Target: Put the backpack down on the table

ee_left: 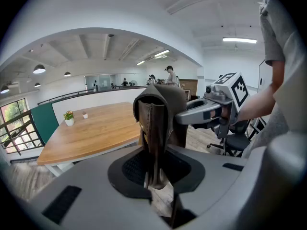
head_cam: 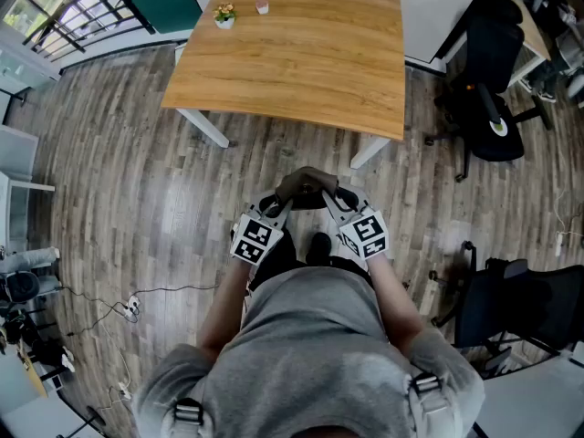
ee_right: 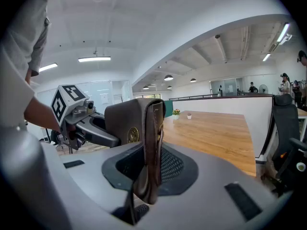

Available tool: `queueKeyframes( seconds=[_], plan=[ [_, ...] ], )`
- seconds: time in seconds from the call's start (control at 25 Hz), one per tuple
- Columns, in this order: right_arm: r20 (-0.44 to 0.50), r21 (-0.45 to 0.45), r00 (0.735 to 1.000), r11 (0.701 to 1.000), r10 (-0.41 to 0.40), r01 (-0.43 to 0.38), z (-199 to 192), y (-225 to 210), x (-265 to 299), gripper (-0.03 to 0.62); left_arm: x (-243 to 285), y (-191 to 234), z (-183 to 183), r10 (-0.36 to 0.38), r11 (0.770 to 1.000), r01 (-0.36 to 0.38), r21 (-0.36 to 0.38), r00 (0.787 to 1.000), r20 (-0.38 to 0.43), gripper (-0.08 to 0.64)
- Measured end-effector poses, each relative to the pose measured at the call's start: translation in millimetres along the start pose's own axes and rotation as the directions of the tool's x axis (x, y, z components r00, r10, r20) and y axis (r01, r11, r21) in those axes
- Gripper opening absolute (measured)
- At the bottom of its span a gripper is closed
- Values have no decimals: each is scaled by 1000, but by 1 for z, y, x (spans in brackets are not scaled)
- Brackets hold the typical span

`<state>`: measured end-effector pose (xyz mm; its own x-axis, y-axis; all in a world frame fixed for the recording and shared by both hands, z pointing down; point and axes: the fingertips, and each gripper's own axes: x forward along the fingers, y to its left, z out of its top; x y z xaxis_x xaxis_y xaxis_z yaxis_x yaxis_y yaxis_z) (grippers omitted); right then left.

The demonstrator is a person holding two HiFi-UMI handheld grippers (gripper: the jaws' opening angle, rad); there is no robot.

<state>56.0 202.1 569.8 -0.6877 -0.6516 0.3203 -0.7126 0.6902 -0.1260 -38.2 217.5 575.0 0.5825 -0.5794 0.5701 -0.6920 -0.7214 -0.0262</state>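
The backpack (head_cam: 306, 188) hangs low centre in the head view, over the floor and short of the table (head_cam: 301, 53) at the top of the frame. The left tongs (head_cam: 277, 203) pinch one leather strap (ee_left: 154, 138) and the right tongs (head_cam: 332, 199) pinch the other strap (ee_right: 152, 143). This two-sided hold likely keeps the load level for carrying forward and setting down.

Clamped by its straps between left gripper (head_cam: 283, 203) and right gripper (head_cam: 330, 201), above the floor: backpack (head_cam: 306, 185), just short of table (head_cam: 301, 71) ahead. At table's far left corner, plant pot (head_cam: 224, 15) beside small cup (head_cam: 262, 7). Right of table, office chair (head_cam: 488, 99).
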Motion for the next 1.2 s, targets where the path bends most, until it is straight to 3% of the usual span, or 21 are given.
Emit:
queueKeyframes(
  seconds=[1.2],
  plan=[
    [-12, 6, 1000, 1000, 23, -23, -12, -9, -11, 77, 7, -17, 0, -5, 1000, 5, 19, 1000, -26, 80]
  ],
)
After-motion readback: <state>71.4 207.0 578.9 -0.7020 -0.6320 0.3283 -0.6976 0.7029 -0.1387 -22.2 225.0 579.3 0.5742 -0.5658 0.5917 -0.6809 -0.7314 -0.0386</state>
